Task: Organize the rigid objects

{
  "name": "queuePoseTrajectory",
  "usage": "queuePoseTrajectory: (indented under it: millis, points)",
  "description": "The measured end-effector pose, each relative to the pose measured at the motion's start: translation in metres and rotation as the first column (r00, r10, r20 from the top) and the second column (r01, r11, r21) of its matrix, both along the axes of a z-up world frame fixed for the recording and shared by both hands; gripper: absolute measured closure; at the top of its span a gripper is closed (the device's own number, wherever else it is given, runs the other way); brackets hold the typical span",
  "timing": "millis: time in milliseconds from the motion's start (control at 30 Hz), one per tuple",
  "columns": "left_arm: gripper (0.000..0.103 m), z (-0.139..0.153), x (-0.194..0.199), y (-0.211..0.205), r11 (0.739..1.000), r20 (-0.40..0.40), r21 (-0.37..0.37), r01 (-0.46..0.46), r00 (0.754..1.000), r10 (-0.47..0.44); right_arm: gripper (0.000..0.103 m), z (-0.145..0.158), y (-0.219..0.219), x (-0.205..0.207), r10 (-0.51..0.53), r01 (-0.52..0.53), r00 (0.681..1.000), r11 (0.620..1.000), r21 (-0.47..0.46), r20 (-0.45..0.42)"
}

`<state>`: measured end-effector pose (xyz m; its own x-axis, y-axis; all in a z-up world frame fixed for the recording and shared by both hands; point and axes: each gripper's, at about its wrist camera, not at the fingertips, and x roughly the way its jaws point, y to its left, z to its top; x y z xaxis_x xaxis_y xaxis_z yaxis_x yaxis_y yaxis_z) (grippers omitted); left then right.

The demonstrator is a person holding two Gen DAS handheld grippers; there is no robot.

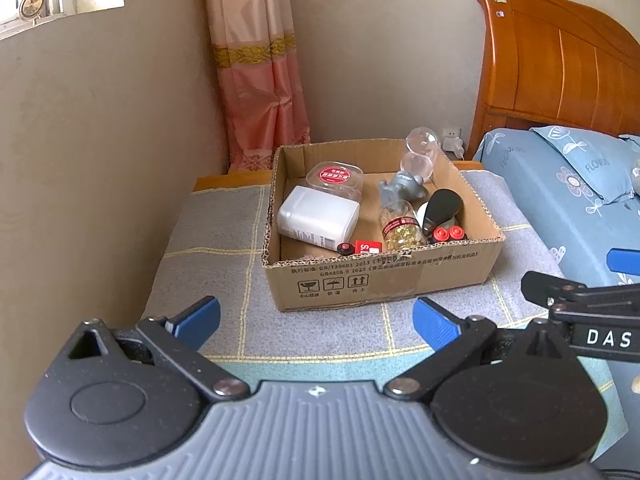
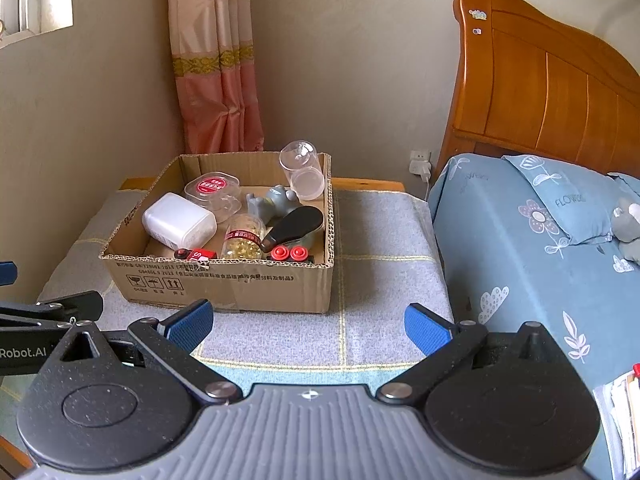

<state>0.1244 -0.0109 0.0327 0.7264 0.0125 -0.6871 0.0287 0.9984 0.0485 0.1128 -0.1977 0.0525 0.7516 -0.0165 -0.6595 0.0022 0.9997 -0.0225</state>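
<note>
**Both tools released, objects sitting in cardboard box**

The left tool [image 1: 316, 320] is seen spread wide with nothing between its blue pads, hovering above the grey checked cloth [image 1: 224, 280] of the table, short of the cardboard box [image 1: 380, 276]. The right tool [image 2: 308, 322] is likewise spread and empty, at the near side of the same box [image 2: 224, 284]; part of it is visible at the right edge of the left wrist view.

The box is set on the table, beside the bed [image 2: 520, 240] with its wooden headboard [image 2: 540, 80]. Inside the box are found:
- a white plastic bottle [image 1: 318, 216] lying on its side at the left
- a clear tub with a red label [image 1: 334, 178] behind it, touching
- a clear jar of yellow capsules [image 1: 402, 228] tilted near the front wall
- a grey figurine [image 1: 402, 188] in the middle
- a black glossy object [image 1: 442, 208] at the right
- two red caps [image 1: 448, 234] just below it
- a clear plastic cup [image 1: 420, 152] tipped against the back right corner

A pink curtain [image 1: 256, 80] hangs behind the table.
</note>
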Motion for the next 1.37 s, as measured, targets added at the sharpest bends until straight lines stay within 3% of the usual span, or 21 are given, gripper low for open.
queuePoseTrajectory:
  millis: [1367]
  points:
    - [0.001, 0.0027, -0.0034, -0.0016, 1.000, -0.003, -0.005, -0.005, 1.000, 0.005, 0.000, 0.0029, -0.0001, -0.0006, 0.001, -0.001, 1.000, 1.000, -0.008, 0.007]
